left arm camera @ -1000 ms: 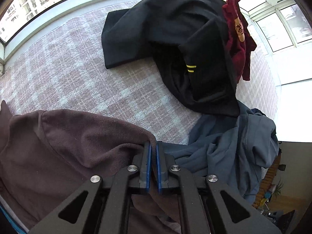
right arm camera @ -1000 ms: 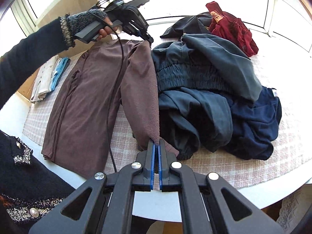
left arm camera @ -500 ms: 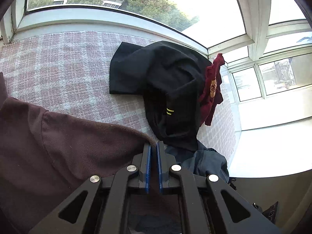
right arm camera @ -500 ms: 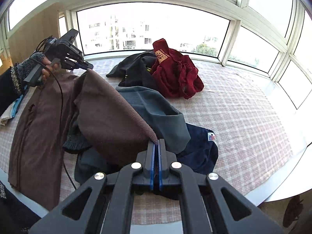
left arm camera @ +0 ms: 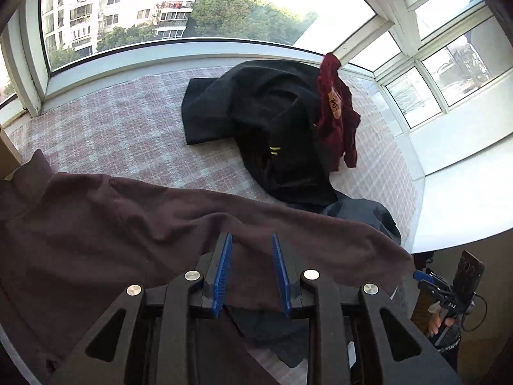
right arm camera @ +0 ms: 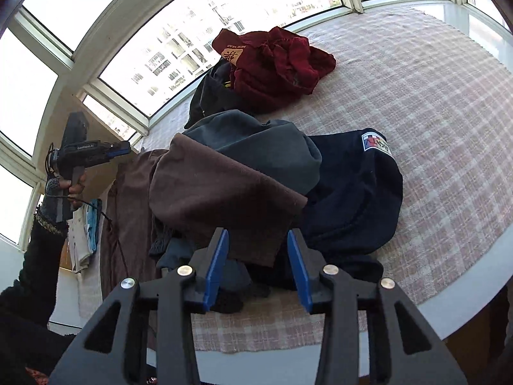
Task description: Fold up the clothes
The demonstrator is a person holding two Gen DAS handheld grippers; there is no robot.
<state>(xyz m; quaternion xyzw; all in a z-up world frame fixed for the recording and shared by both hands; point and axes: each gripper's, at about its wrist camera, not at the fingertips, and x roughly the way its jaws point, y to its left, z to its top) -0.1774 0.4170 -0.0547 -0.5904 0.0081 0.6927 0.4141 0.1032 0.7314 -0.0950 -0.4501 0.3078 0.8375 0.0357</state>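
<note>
A brown fleece garment point(left arm camera: 134, 224) lies spread under my left gripper point(left arm camera: 251, 237), which is open; the cloth runs loose between its blue pads point(left arm camera: 224, 266). In the right wrist view a flap of the same brown garment point(right arm camera: 218, 192) is draped over a pile of a grey-blue garment point(right arm camera: 256, 147) and a navy garment point(right arm camera: 356, 192). My right gripper point(right arm camera: 259, 234) is open, with the flap's hem hanging loose between its fingers. The left gripper point(right arm camera: 118, 152) shows at the far left, held up in a gloved hand point(right arm camera: 73, 187).
A black garment point(left arm camera: 266, 122) and a crumpled red one point(right arm camera: 272, 61) lie further back on the checked tablecloth point(right arm camera: 433, 102). Folded light clothes point(right arm camera: 86, 234) sit at the left. Windows ring the round table point(right arm camera: 465, 276), whose white rim is close on the right.
Both grippers, shut on the brown garment's edge before, have opened and let it go. The held flap was carried up and rightward and now rests on the pile.
</note>
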